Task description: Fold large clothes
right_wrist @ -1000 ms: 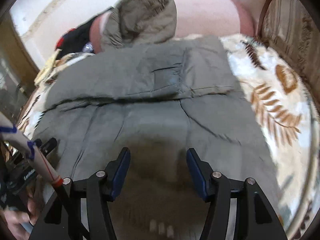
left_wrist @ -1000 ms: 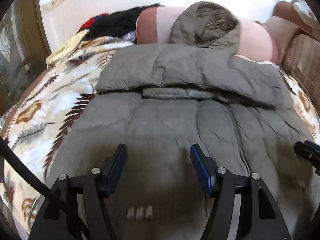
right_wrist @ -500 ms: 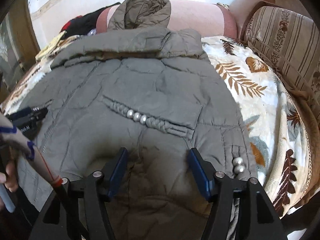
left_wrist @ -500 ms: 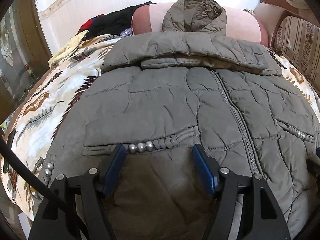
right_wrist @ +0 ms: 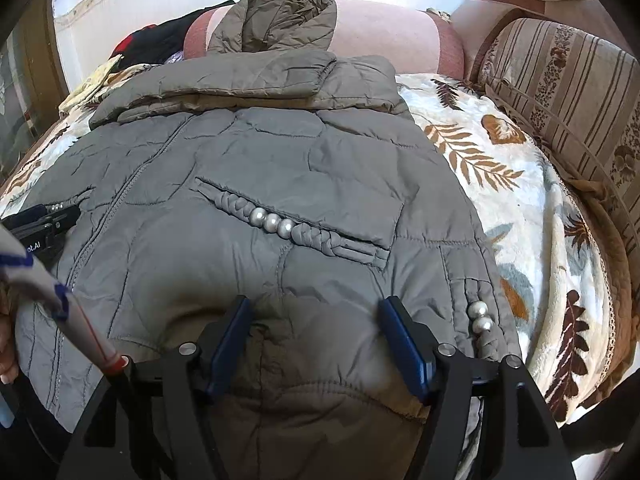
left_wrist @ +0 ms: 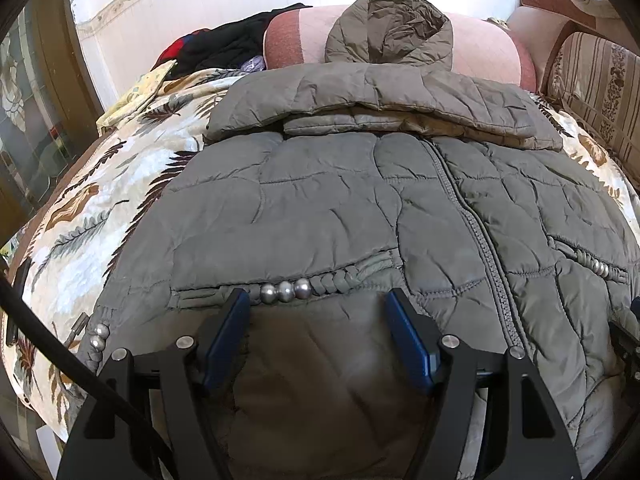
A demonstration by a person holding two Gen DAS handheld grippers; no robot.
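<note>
The olive-grey quilted puffer jacket [left_wrist: 328,208] lies front-up on the leaf-patterned white and brown blanket [left_wrist: 80,216], its hood [left_wrist: 390,28] propped against the pink cylindrical bolster [left_wrist: 292,40] at twelve o'clock and both sleeves already folded across the chest. The step in hand looks like the bottom fold: both grippers are at the hem, at six o'clock in each wrist view.

The left gripper [left_wrist: 316,332] stands with its blue pads spread and released, hem cloth bulging up between them but not pinched; the three silver beads on the braided pocket trim [left_wrist: 286,291] sit just beyond its tips at twelve o'clock. The right gripper [right_wrist: 314,334] is likewise unclenched over the hem, with the other pocket's beads [right_wrist: 272,222] at eleven o'clock and the striped floral sofa cushion [right_wrist: 568,92] at two o'clock. Its jaws have just been opening wider, with only loose fabric between them.

Next, I judge, each pair of pads must close on the hem edge (a thick, slippery bite, so a deep one), then lift together and carry it toward the hood.

Against a second earlier, both views now sit lower and nearer the hem: then the pocket trims were not visible, and the left jaws stood a little narrower.
</note>
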